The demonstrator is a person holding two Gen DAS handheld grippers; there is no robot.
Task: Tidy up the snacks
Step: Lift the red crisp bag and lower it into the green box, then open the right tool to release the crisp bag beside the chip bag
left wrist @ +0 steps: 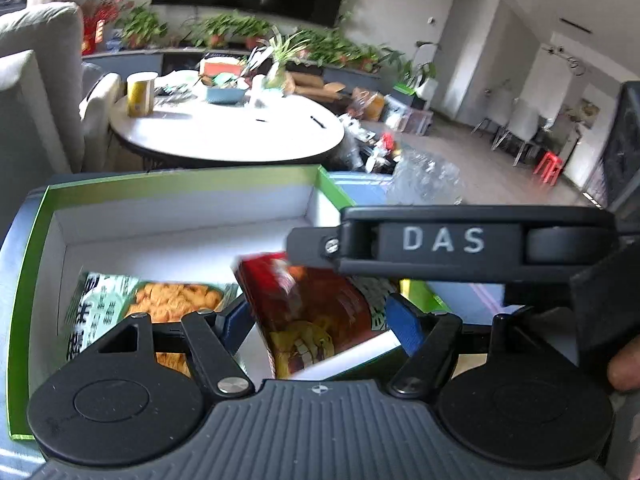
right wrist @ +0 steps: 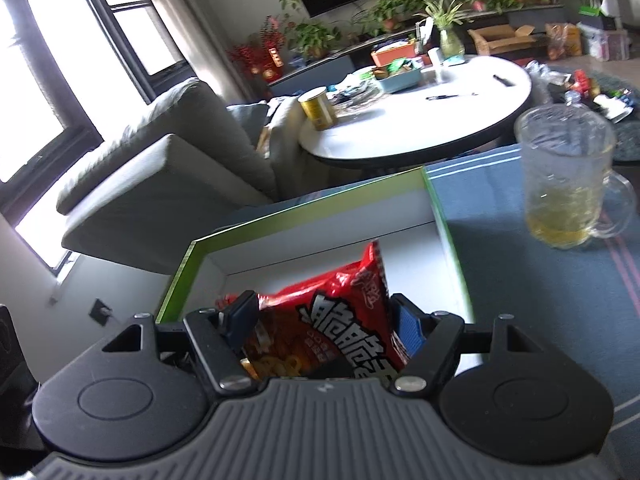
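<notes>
Right gripper [right wrist: 320, 326] closed around a red snack bag [right wrist: 332, 320], blue ribbed pads pressed to both its sides, bag held upright over the box [right wrist: 448, 216]. Crinkled, glossy foil, serrated top edge, bold white characters across the front, ring-shaped snacks printed low down. Same red bag in the left wrist view [left wrist: 308, 316], tilted, hanging inside the box [left wrist: 36, 240] with the other gripper's black arm crossing above it, marked DAS.

Left gripper [left wrist: 318, 322] spread wide, holding nothing, pads either side of the red bag; whether touching it, cannot tell. Poised over the near end of the box.

Green-and-white snack bag [left wrist: 132, 304] flat on the box floor, to the left of the red one, printed with golden fried pieces, partly hidden behind the left gripper's linkage.

Box shallow, rectangular, cardboard: bright green outside, plain white inside, straight walls. Set on a blue-grey cloth with thin pale and pink stripes [right wrist: 540, 300].

Glass mug [right wrist: 568, 176] to the right of the box, well apart, faceted clear glass with handle, yellowish liquid at the bottom.
</notes>
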